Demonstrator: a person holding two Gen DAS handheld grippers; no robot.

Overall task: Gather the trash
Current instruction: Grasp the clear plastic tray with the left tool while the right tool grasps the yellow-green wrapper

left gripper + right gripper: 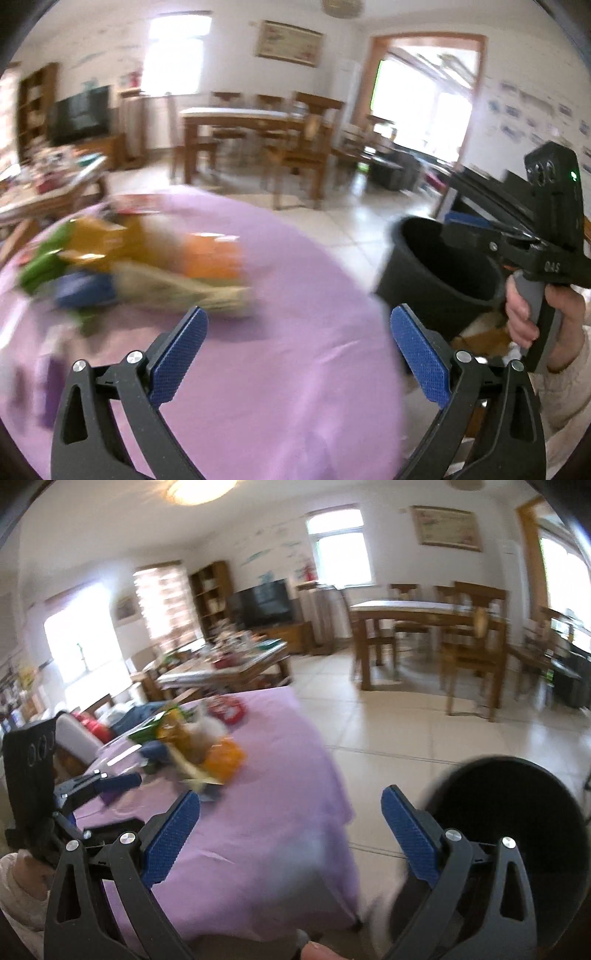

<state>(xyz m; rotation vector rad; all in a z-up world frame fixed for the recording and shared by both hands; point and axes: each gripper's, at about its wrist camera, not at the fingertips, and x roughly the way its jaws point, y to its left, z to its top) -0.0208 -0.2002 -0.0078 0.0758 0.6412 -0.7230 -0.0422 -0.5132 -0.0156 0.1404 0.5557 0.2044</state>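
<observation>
A blurred pile of trash (140, 258), made of orange, yellow, green and blue wrappers with a beige piece, lies on the purple tablecloth (288, 369). My left gripper (299, 314) hovers open over the cloth just right of the pile, with nothing between its blue pads. A black bin (439, 266) stands off the table's right edge. In the right wrist view the same pile (195, 746) sits far ahead on the left. My right gripper (291, 794) is open and empty over the table's corner, and the bin (517, 830) is at its right finger.
A hand (524, 317) holds the right tool beside the bin. A cluttered coffee table (229, 668) stands beyond the purple table, and a wooden dining table (424, 616) with chairs stands farther back. Tiled floor (406, 731) lies between them. A pale blur (317, 849) shows low between the right fingers.
</observation>
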